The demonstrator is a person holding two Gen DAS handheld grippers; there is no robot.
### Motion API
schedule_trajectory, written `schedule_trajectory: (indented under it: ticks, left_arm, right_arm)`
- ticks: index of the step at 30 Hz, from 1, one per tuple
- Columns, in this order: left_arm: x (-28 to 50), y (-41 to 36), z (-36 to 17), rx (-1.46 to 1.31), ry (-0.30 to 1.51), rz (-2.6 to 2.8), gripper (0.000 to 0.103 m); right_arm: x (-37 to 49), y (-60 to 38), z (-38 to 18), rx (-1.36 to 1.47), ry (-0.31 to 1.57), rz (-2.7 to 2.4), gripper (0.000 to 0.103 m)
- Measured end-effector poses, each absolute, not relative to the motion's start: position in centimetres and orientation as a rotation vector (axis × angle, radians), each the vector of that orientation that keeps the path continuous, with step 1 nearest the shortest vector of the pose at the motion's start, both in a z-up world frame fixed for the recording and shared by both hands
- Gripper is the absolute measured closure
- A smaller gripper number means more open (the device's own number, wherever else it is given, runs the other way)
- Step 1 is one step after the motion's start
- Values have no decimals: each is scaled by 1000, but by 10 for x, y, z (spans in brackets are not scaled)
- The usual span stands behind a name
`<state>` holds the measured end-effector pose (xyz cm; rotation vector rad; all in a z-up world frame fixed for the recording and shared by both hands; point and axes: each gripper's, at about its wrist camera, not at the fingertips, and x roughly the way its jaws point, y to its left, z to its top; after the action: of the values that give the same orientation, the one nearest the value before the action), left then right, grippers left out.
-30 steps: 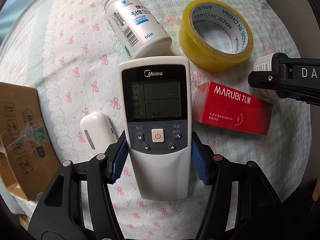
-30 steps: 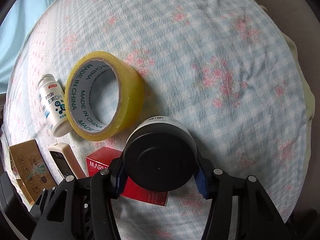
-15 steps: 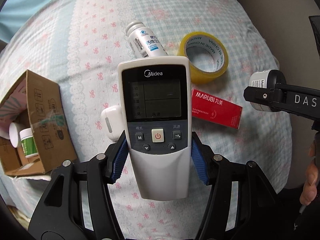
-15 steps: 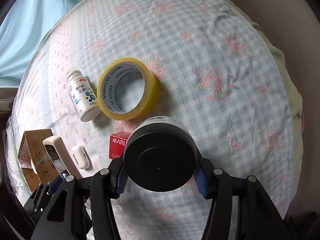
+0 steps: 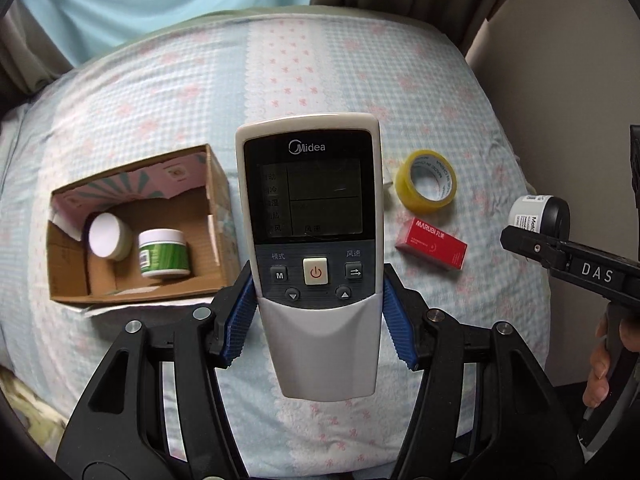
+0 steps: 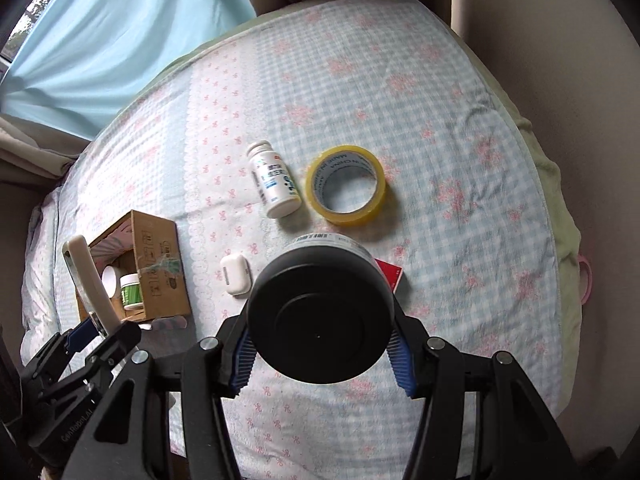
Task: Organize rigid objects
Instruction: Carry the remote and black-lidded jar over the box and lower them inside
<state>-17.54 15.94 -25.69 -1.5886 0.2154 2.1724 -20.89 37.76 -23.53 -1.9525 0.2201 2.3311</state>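
Both loaded: left gripper (image 5: 316, 320) clamps the remote (image 5: 310, 240) low on its body, screen up, lifted clear of the bed (image 5: 160, 92), likely for carrying to the box (image 5: 218, 208), which holds two jars. Right gripper (image 6: 320, 352) is closed on a black-lidded jar (image 6: 320, 316), lid toward the camera. Tape (image 6: 346, 184), bottle (image 6: 274, 184), red carton (image 5: 432, 242) and earbud case (image 6: 236, 274) lie on the bed, unsorted.

Both wrist views look down from well above the bed (image 5: 160, 92), sharing the cardboard box (image 6: 160, 264) and tape roll (image 5: 426, 181).
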Motion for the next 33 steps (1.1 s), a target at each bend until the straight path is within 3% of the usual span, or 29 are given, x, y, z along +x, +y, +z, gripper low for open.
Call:
schedule_trajectory:
  ticks: [11,16,24,33]
  left_arm:
    - [-210,14,-211,-1541,130,2311,48]
    - [-236,-49,-205,-1520,193,2285,48]
    - [-280,-119,-222,-1494,335,2183,48]
    - [-318,-138,-268,-1516,435,2063,48]
  right_arm:
    - [-192,247,-205,-1984,110,2509,51]
    - [-189,182,-201,-1973,94,2544,51]
    - [-186,99,-224,-1965,101,2504,51]
    - [-205,51,-263,-2017,133,2415,51]
